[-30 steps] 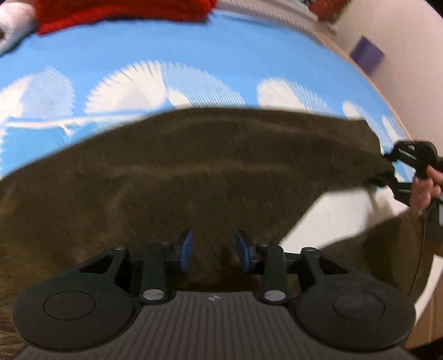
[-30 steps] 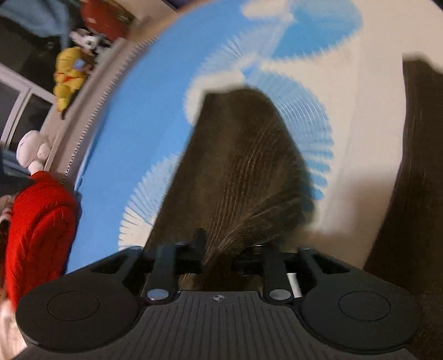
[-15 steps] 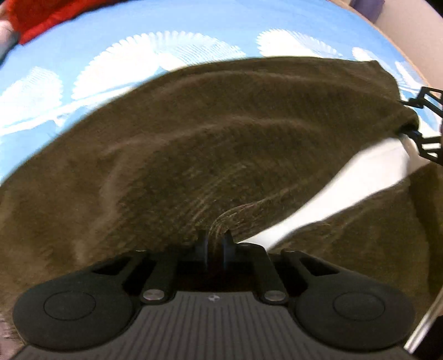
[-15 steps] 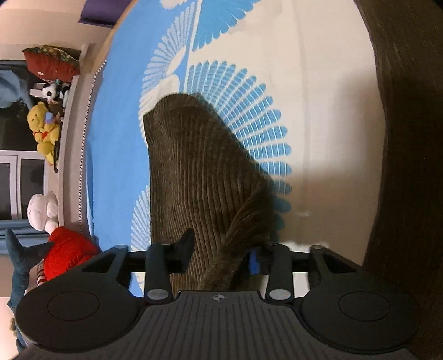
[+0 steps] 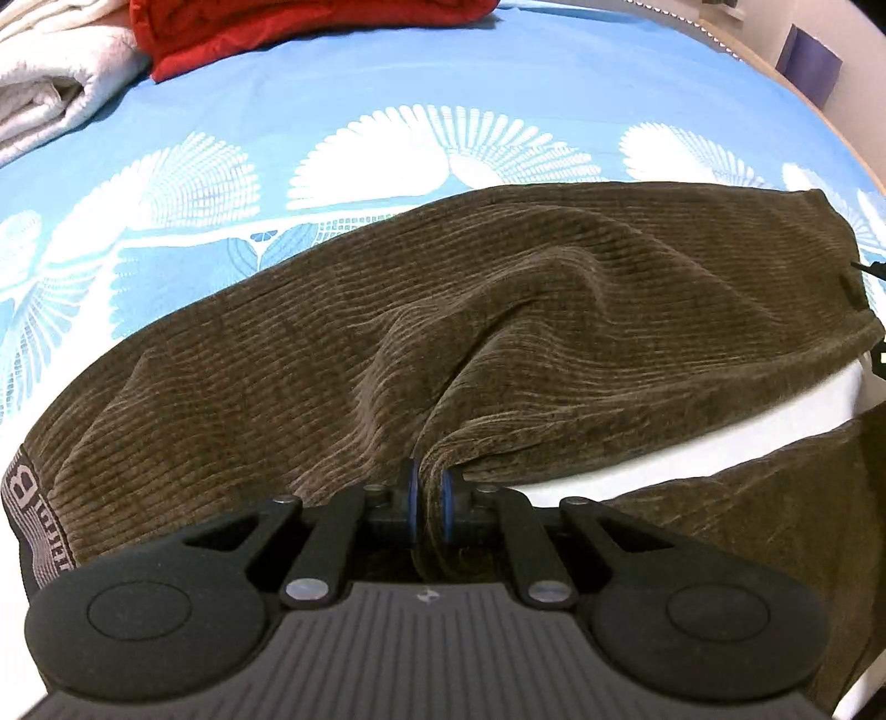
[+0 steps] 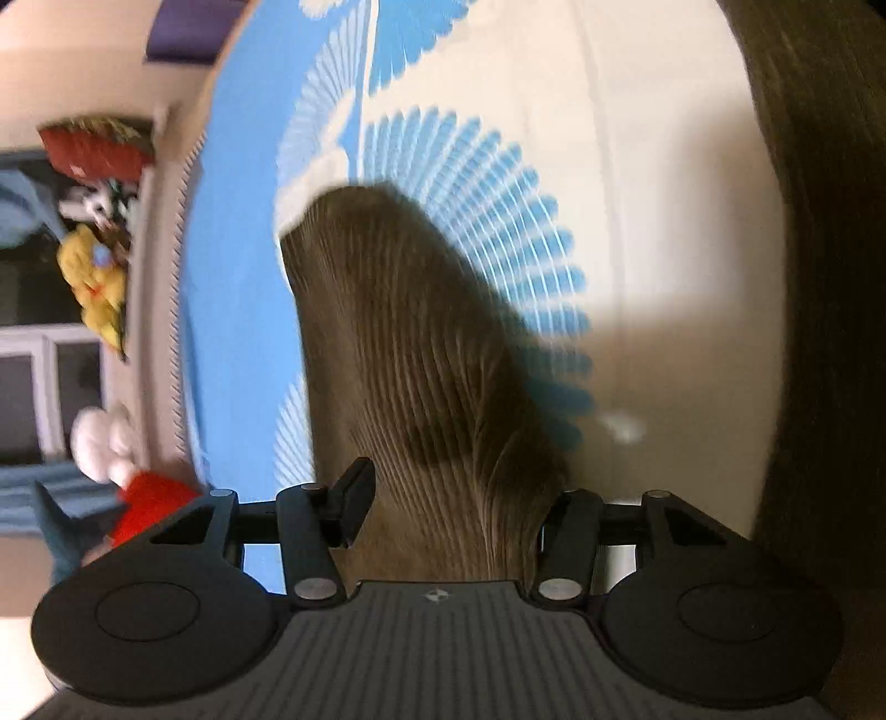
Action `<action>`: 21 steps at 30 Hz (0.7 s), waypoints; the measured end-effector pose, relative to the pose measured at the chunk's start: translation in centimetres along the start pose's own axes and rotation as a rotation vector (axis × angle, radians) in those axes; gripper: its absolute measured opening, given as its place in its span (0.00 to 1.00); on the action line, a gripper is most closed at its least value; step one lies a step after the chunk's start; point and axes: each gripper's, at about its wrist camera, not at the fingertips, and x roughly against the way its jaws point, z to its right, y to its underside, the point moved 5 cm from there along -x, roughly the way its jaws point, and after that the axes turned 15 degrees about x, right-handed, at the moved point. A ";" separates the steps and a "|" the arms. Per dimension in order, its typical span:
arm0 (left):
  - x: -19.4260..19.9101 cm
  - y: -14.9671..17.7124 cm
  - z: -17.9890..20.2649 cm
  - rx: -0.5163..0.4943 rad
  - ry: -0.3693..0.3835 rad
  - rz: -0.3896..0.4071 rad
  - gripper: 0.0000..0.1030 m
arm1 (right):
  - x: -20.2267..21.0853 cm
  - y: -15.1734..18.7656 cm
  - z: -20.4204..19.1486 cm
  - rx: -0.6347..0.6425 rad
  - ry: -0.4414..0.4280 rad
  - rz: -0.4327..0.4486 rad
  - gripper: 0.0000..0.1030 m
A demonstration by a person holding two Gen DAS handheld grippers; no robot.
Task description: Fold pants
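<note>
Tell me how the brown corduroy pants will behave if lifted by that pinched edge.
The pants will likely drape limply: they bunch into folds where the left gripper pinches them. The ribbed cloth probably resists slipping. The rest would probably drag across the bedsheet.

The pants [image 5: 498, 310] lie across the bed sheet [image 5: 387, 72]. Behind them, at the bed's far left corner, a blanket [image 5: 310, 16] sits beside a folded quilt [image 5: 50, 83].
</note>
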 end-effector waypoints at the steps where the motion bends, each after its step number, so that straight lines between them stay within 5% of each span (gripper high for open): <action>1: 0.1 0.0 -0.1 0.000 0.004 -0.004 0.09 | -0.1 -0.5 0.4 -0.022 -0.026 0.010 0.53; 5: -0.1 0.0 -0.1 -0.007 0.012 -0.011 0.09 | 0.6 -2.1 0.7 -0.062 -0.110 0.105 0.50; 9: -0.3 -0.1 -0.4 -0.013 0.007 -0.014 0.09 | 4.5 -4.1 -3.7 0.125 -0.253 0.324 0.46; 12: -0.6 -0.3 -0.7 -0.007 0.006 -0.023 0.09 | 6.2 -4.2 -4.2 0.239 -0.111 0.452 0.46; 15: -0.7 0.0 -0.3 -0.019 0.019 -0.032 0.09 | 4.7 -4.1 -1.6 0.217 0.108 0.364 0.47; 19: -0.7 0.4 0.2 -0.040 0.024 -0.034 0.09 | 2.2 -4.2 0.6 0.137 0.054 0.250 0.48; 21: -0.9 0.4 0.2 -0.044 0.029 -0.038 0.10 | 2.0 -4.3 0.5 0.180 0.106 0.246 0.47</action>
